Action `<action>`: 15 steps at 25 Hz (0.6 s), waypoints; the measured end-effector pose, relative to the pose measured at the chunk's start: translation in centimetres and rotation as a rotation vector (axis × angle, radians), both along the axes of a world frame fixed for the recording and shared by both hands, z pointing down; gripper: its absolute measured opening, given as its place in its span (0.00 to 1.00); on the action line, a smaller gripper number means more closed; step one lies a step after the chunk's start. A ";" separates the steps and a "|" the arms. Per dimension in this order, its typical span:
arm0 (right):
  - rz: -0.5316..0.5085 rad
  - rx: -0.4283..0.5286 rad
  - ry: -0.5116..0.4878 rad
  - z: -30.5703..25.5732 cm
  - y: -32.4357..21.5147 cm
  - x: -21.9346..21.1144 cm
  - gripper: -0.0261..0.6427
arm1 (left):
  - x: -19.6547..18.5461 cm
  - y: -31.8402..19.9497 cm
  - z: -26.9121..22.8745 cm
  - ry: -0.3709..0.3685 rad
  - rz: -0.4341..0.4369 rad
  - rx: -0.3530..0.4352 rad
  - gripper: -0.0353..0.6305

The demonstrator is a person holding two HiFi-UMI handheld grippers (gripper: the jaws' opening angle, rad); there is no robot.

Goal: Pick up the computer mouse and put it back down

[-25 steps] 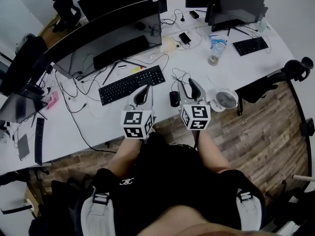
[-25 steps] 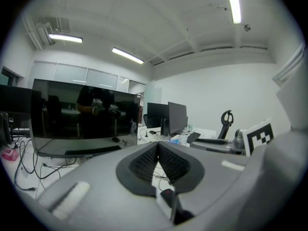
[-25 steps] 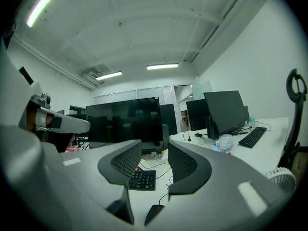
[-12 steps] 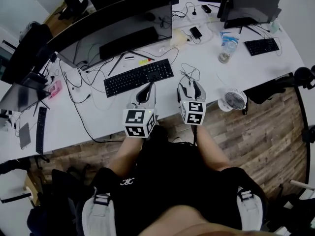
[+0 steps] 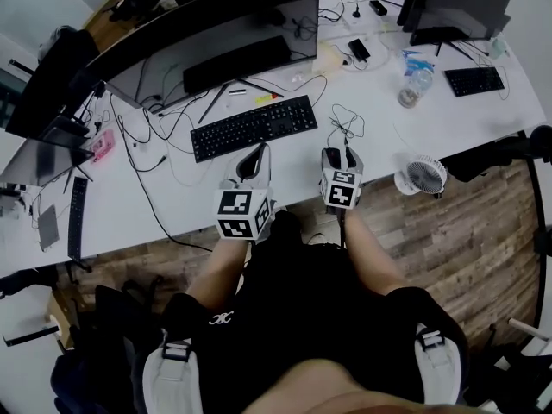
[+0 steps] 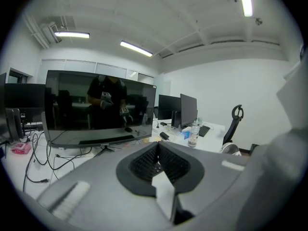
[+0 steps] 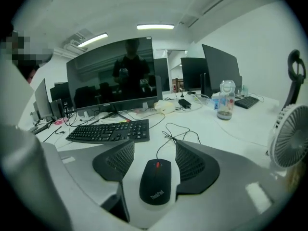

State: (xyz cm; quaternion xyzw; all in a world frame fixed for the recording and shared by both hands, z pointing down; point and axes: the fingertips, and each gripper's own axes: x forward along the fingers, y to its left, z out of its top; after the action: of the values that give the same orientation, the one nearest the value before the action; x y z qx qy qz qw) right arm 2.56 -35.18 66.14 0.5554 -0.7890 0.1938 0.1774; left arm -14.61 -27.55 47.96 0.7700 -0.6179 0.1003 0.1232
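The pick-up is not yet done. The black wired computer mouse (image 7: 155,181) (red scroll wheel, cable (image 7: 179,128) trailing off beside the keyboard (image 7: 109,130)) lies flat on the white desk (image 7: 240,129), near its front edge. The right gripper (image 7: 154,147) straddles it. Its jaws have just been opening and stand wide, with the mouse between the two ribbed pads. A strip of desk shows on the mouse's left side, and the right pad sits very near its flank, with no squeeze that I can see. The left gripper (image 6: 157,146) hangs over the desk edge to the left, its jaws pressed together on nothing. What is left, as I judge it: close on the mouse, lift it clear, set it back down and let go.
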 end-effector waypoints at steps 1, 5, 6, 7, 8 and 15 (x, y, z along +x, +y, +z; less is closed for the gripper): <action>0.025 -0.022 -0.003 0.8 -0.1 0.1 0.40 | -0.2 -0.2 0.2 0.003 -0.002 -0.007 0.14; 0.074 -0.062 0.020 3.2 -0.2 0.0 0.40 | -0.7 -0.8 0.7 0.008 -0.004 -0.022 0.14; 0.075 -0.068 0.024 3.6 -0.3 -0.1 0.40 | -0.8 -0.9 0.8 0.006 -0.003 -0.023 0.14; 0.078 -0.072 0.029 4.1 -0.5 -0.2 0.40 | -1.0 -0.9 0.9 0.004 -0.002 -0.026 0.14; 0.082 -0.077 0.032 4.6 -0.6 -0.2 0.40 | -1.2 -1.0 1.0 0.003 -0.002 -0.029 0.14; 0.098 -0.178 0.062 6.7 -0.1 -0.6 0.40 | -3.1 -1.1 2.0 0.006 -0.030 -0.060 0.14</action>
State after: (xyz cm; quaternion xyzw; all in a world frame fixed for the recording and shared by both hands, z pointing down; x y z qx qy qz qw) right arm 1.93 -35.30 72.85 0.5812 -0.7346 0.2542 0.2406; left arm -17.70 -28.62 50.01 0.7571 -0.6257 0.1144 0.1495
